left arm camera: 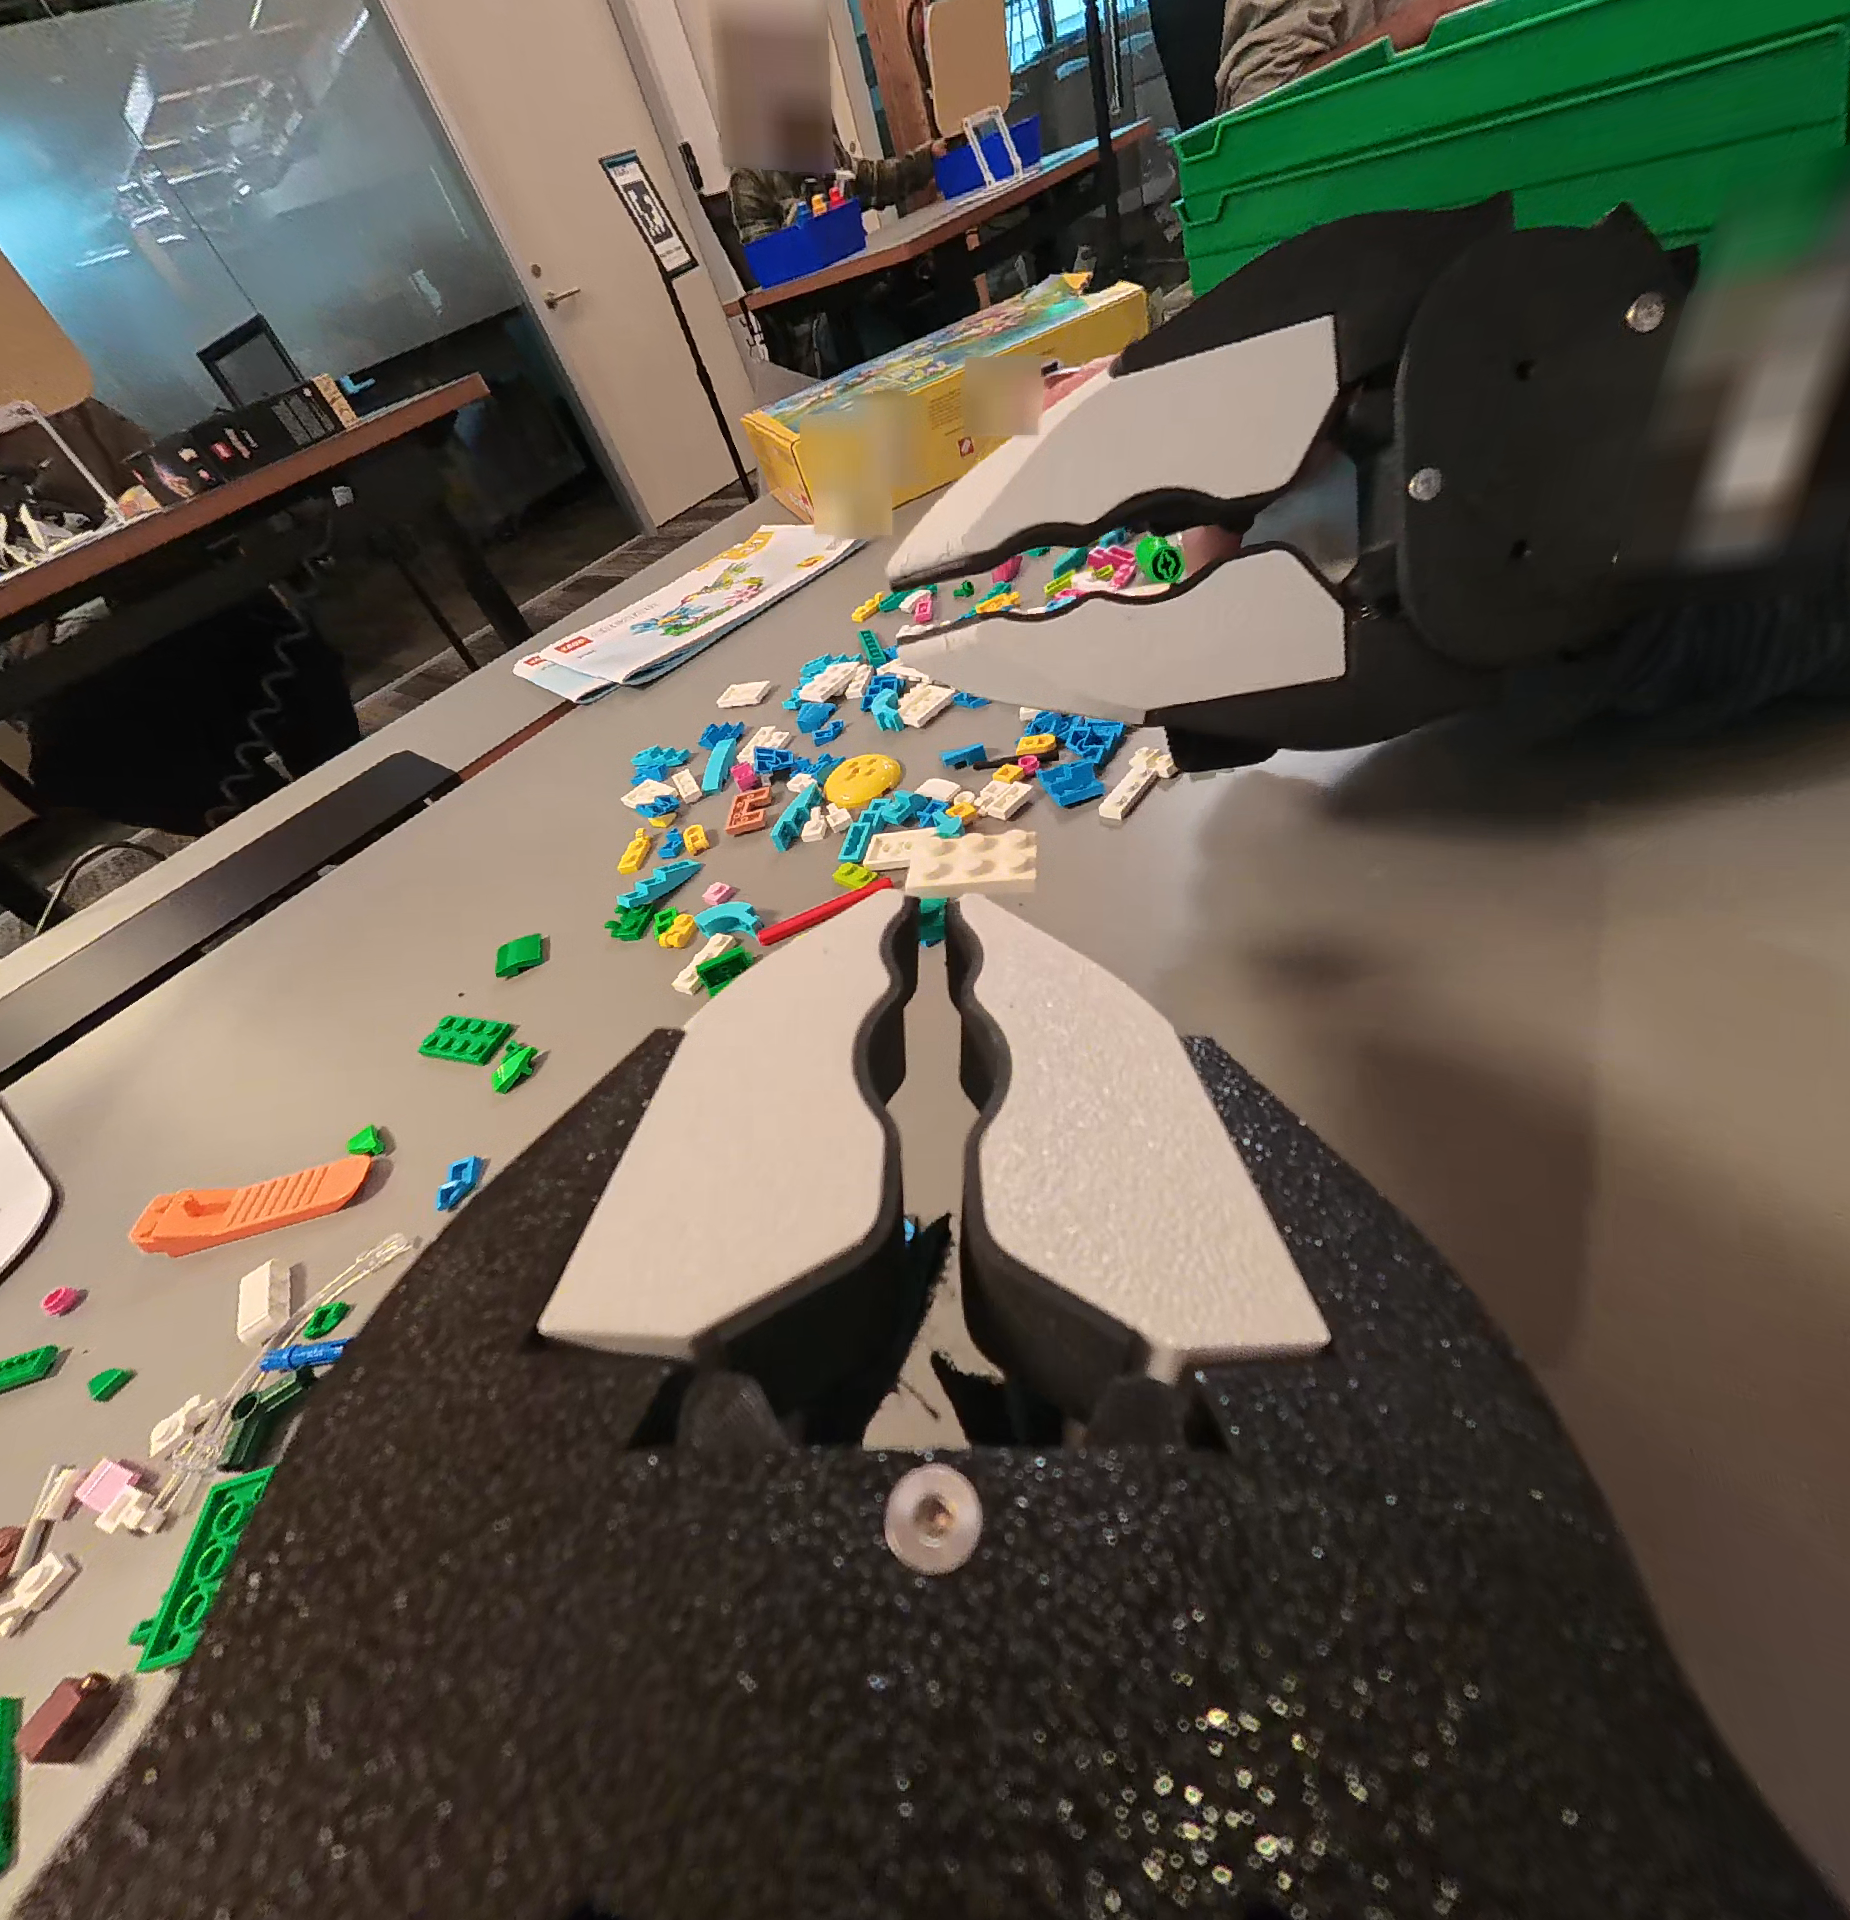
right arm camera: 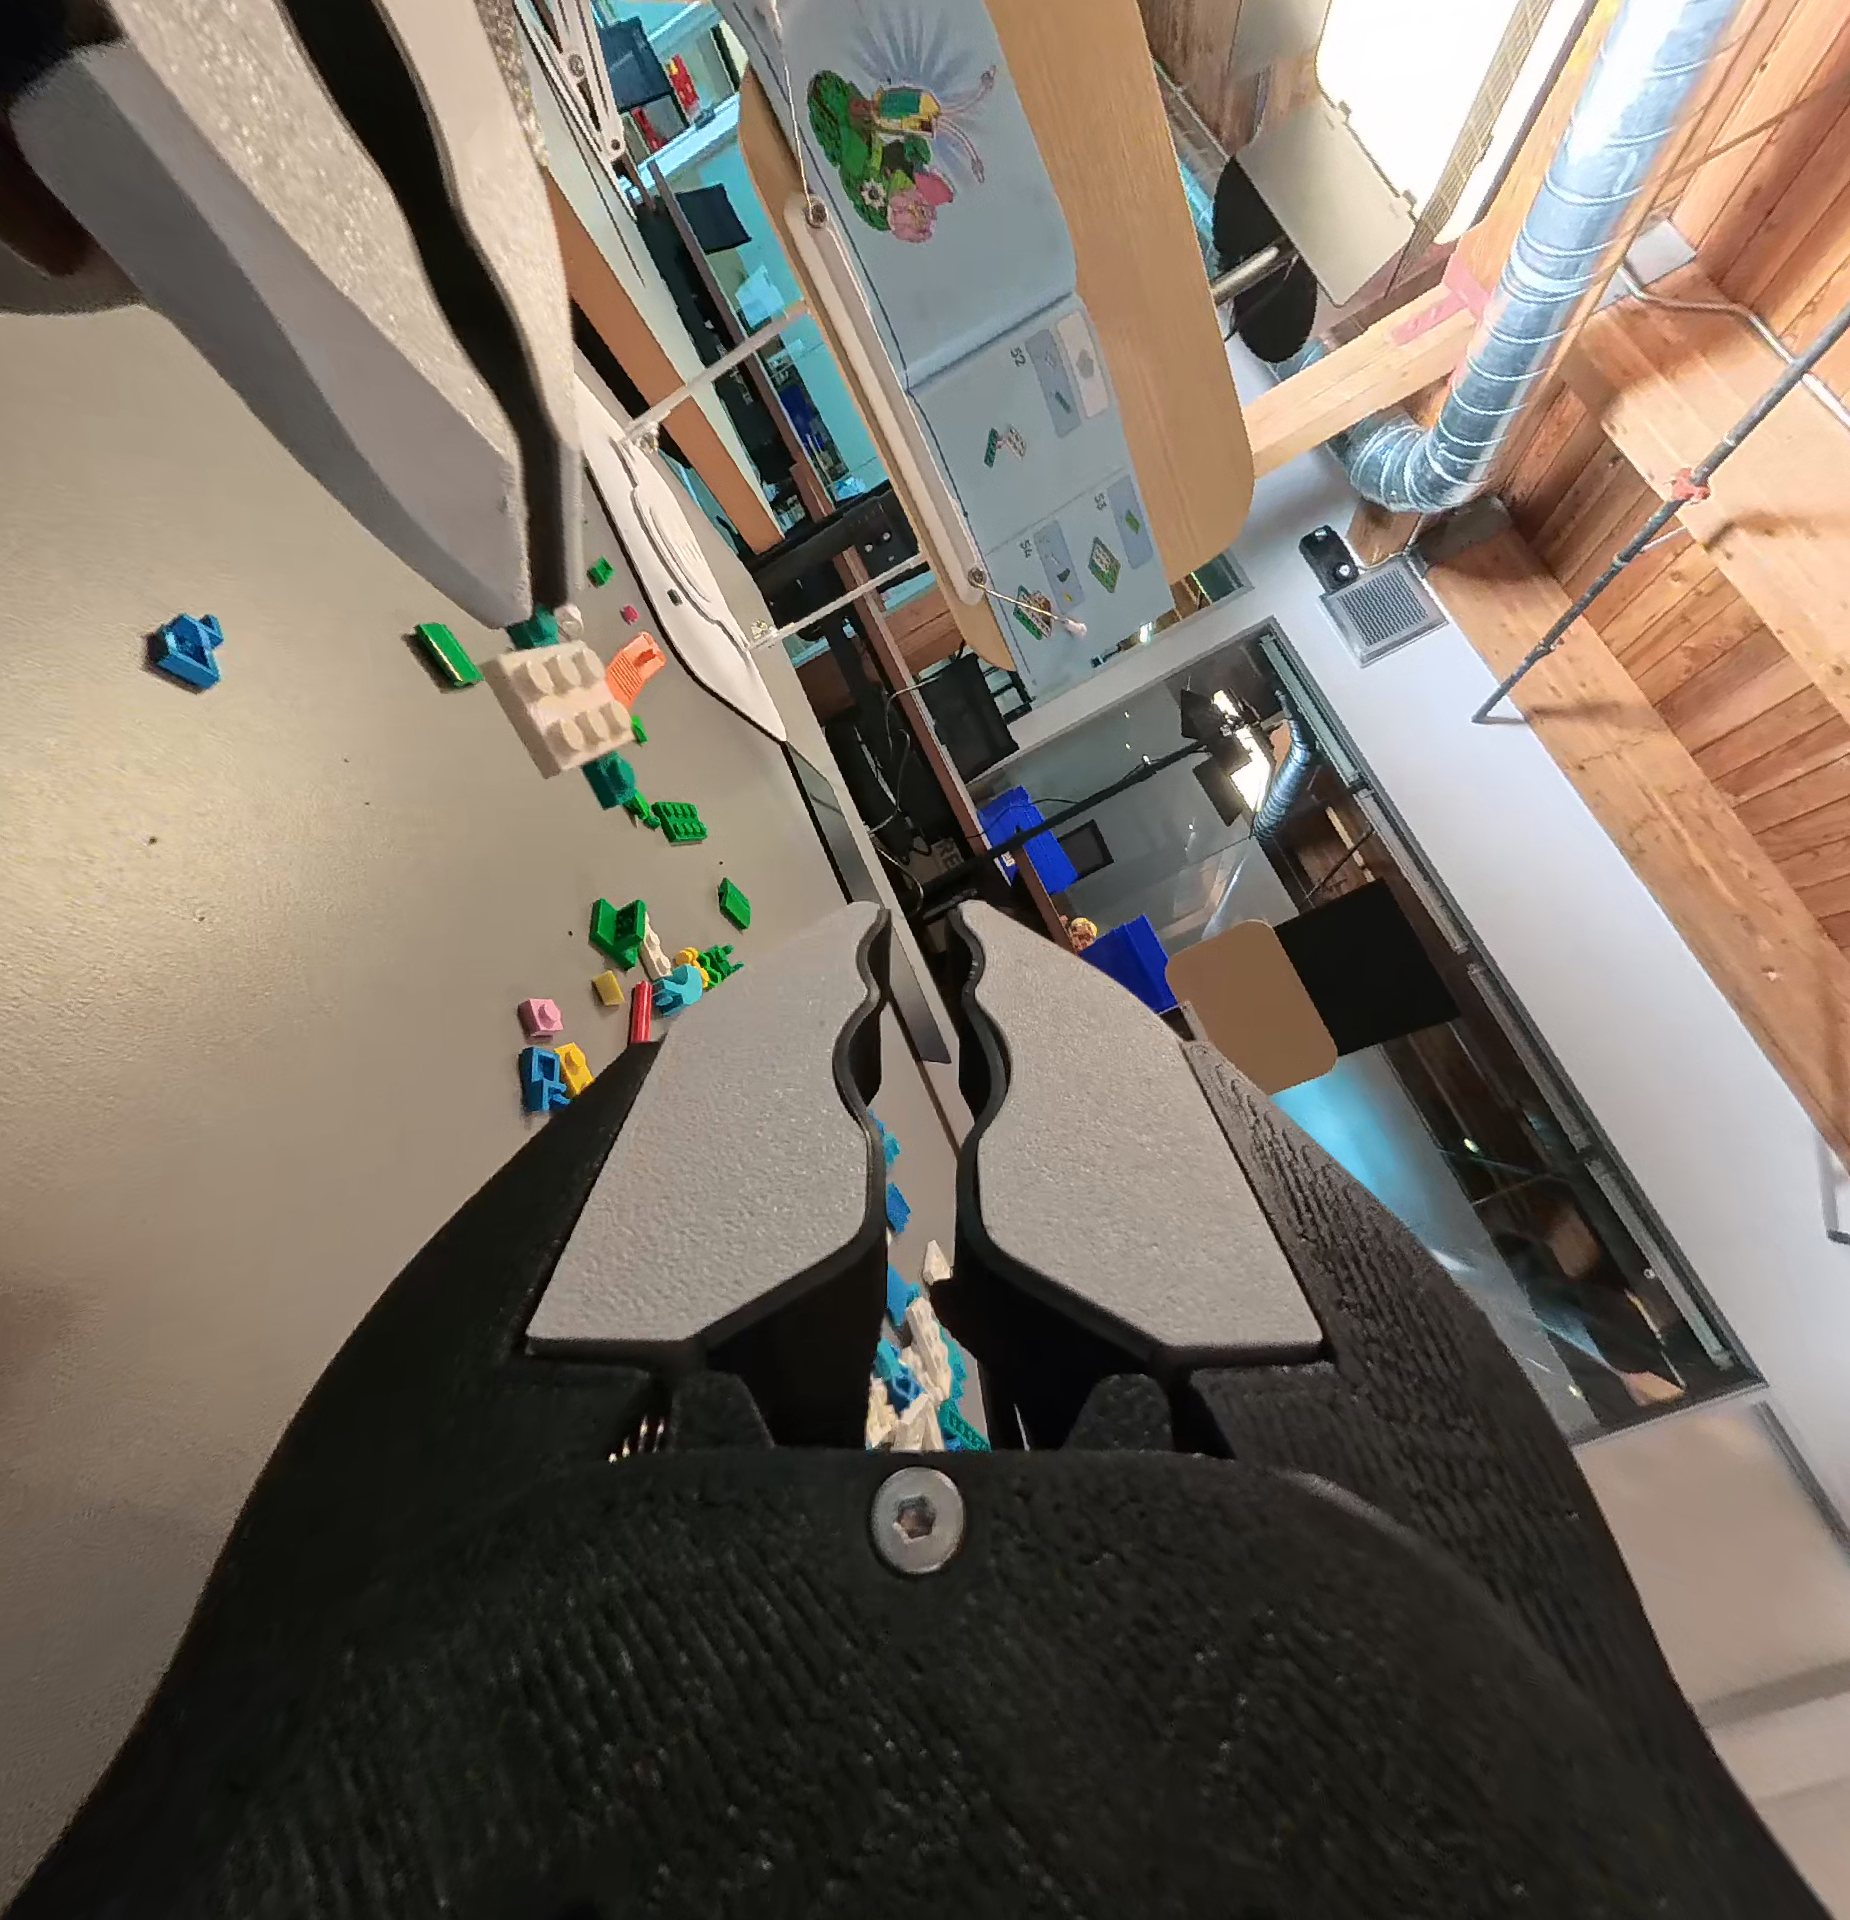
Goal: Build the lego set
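My left gripper [left arm camera: 931, 914] is shut on a small teal piece [left arm camera: 931, 920] that carries a white plate [left arm camera: 968, 862] with studs, and holds it above the grey table [left arm camera: 1420, 1039]. The right wrist view shows the same gripper [right arm camera: 542, 611] at top left with the teal piece [right arm camera: 531, 629] and the white plate [right arm camera: 559, 701]. My right gripper [right arm camera: 921, 920] is slightly open and empty, tilted on its side. In the left wrist view it [left arm camera: 895, 613] hovers over the pile of loose bricks [left arm camera: 848, 769], beyond and to the right of the white plate.
Instruction booklets [left arm camera: 682, 613] and a yellow box [left arm camera: 931, 416] lie behind the pile, and a green bin [left arm camera: 1523, 135] stands at the back right. An orange brick separator [left arm camera: 251, 1205] and green plates [left arm camera: 464, 1039] lie to the left. An open booklet sits on a wooden stand [right arm camera: 1139, 312]. Tip to tip, the grippers are about 8 cm apart.
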Tool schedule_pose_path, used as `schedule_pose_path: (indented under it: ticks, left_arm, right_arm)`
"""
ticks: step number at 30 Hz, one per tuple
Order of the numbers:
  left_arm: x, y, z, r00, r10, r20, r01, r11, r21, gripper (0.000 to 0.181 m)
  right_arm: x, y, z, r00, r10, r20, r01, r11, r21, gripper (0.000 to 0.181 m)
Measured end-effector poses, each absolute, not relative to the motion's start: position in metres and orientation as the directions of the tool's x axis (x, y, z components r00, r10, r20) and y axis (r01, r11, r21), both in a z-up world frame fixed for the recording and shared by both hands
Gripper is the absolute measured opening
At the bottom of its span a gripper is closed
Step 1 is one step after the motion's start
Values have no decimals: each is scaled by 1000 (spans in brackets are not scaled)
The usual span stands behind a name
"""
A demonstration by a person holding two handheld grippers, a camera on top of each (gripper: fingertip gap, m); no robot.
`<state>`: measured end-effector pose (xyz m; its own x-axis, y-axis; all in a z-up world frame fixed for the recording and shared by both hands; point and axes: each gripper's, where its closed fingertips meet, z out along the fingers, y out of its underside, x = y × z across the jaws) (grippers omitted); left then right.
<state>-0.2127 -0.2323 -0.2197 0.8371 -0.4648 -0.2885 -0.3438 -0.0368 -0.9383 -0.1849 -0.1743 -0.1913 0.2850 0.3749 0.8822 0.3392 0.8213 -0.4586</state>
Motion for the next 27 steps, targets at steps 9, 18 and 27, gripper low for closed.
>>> schedule_pose_path:
  ticks: [9,18,27]
  left_arm:
    - [-213,-232,-220,838,-463,-288,-343,-37,-939,4]
    - [-213,-232,-219,840,-460,-288,-342,-36,-939,4]
    - [-215,-232,-219,843,-451,-293,-345,-35,-938,0]
  right_arm:
    - [-183,-171,-191,295,376,879,350,813,-465,7]
    - [-182,-165,-191,313,393,865,361,793,-491,7]
    - [-182,-164,-192,307,395,866,367,791,-490,7]
